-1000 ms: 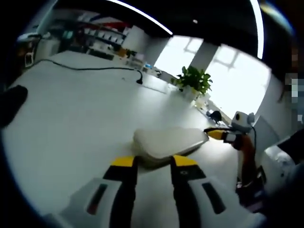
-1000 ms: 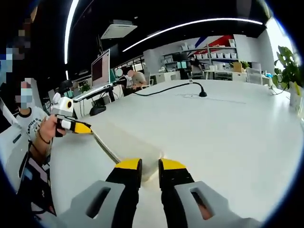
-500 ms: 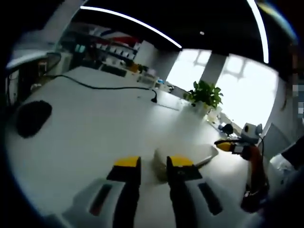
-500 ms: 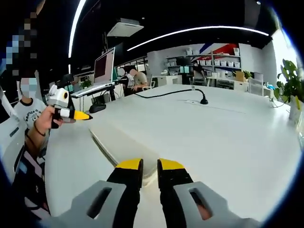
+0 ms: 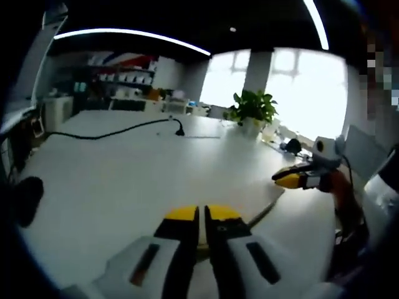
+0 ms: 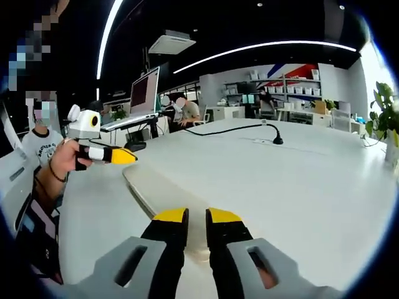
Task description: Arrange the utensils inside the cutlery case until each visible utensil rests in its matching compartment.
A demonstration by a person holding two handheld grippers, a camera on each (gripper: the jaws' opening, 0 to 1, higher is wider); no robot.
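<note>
On the white table (image 6: 299, 180), both hand-held grippers (image 6: 189, 216) (image 5: 199, 213) clamp the cutlery case (image 6: 163, 192).

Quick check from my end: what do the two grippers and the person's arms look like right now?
Both grippers, left gripper and right gripper, have black jaws with yellow tips on pale grey bodies with dark slots. Seen from the side, each is yellow-tipped with black and white bands. The hand wears a dark wristband; the torso shows a white printed T-shirt.
</note>
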